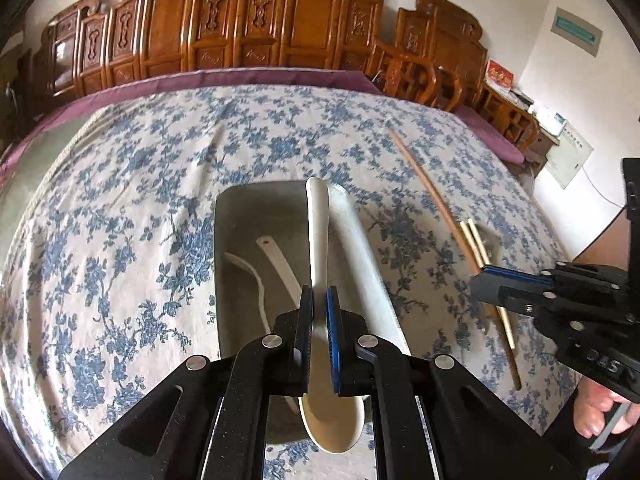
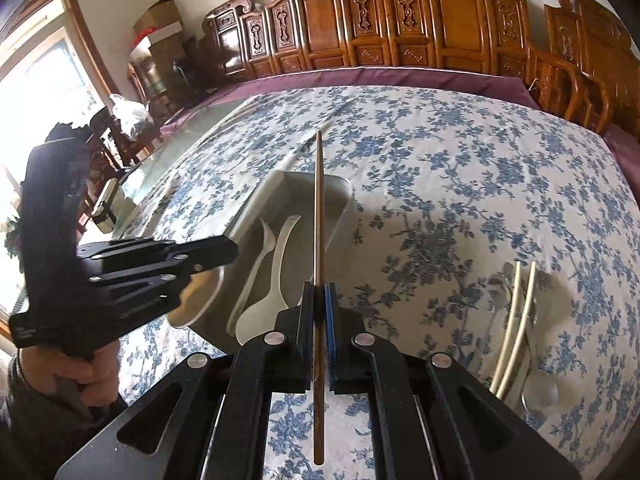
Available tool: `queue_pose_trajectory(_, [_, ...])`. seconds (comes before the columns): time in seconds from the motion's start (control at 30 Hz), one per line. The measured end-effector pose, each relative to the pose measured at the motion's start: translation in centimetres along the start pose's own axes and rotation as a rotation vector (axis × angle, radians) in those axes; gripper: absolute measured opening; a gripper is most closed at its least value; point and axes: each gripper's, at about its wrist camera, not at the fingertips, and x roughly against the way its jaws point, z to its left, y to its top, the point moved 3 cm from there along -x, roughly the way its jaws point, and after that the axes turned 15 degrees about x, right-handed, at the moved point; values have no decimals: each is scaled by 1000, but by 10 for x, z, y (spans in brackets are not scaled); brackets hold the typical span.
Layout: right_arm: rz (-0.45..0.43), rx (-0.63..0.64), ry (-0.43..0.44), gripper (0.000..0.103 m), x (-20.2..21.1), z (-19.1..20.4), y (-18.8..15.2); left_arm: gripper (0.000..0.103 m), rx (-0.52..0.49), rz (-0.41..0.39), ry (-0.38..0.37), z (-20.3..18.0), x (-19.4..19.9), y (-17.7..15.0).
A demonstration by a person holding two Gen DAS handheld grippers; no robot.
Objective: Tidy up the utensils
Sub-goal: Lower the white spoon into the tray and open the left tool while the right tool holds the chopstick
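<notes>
My left gripper (image 1: 320,300) is shut on a white ceramic spoon (image 1: 318,240), held above a grey rectangular tray (image 1: 360,240), handle pointing away. Two white spoons (image 1: 260,280) lie inside the tray. My right gripper (image 2: 320,292) is shut on a brown wooden chopstick (image 2: 319,200), which points forward over the tray's near right corner (image 2: 344,196). The right gripper also shows in the left wrist view (image 1: 486,280), to the right of the tray. The left gripper shows in the right wrist view (image 2: 228,254), at the tray's left edge.
Blue-floral cloth (image 1: 140,160) covers the table. Two pale chopsticks (image 2: 516,320) and a metal spoon (image 2: 500,292) lie to the right of the tray. Carved wooden chairs (image 1: 256,28) line the far side. A window (image 2: 44,80) is at the left.
</notes>
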Motion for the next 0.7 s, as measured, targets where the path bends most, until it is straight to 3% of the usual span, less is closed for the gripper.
queue_pose_trajectory(0.27, [3,3,11,7,-11,2,2,6,10,35,52,9,-20,-2])
queue_pose_trajectory(0.57, [-1,-3,15,7,-15,3,6,6,15,1,70,14,-9,3])
queue_pose_trajectory(0.67, [-5,-5,22,7,-20,6,8,9,13,-27,84,17,0,7])
queue_pose_trajectory(0.7, [-7,-5,25,7,-22,7,10,15,11,-37,89,19,3,9])
